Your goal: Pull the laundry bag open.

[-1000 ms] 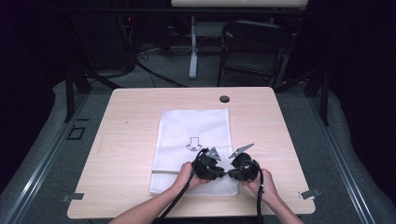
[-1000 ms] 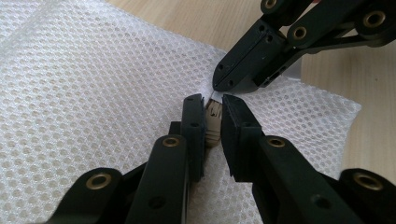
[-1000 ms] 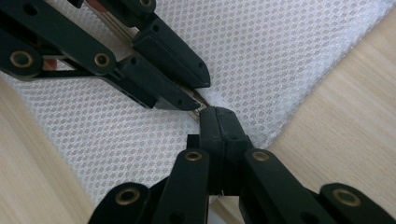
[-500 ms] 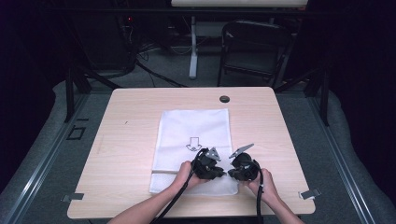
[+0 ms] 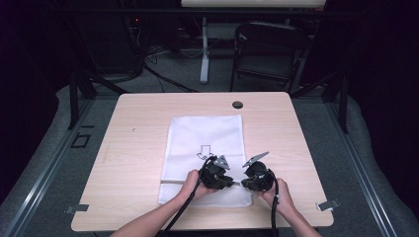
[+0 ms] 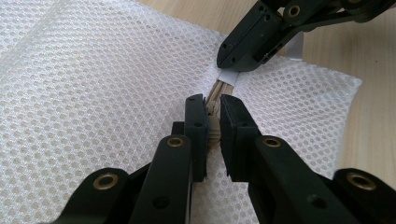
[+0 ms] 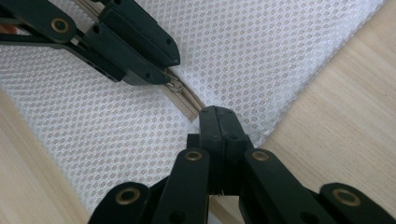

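Mesh bag flat on the table, midway between left and right edges, reaching to the near edge, zipper running across its near end, left gripper and right gripper side by side on the zipper, left gripper nearer the bag's middle, right gripper toward its right edge, round hole by the table's far edge.

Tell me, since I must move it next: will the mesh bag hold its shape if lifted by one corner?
Probably not. The mesh bag lies flat and thin on the table, so it likely droops. Its open weave looks light. It bunches near the zip where the left gripper pinches, suggesting it slides and wrinkles easily.
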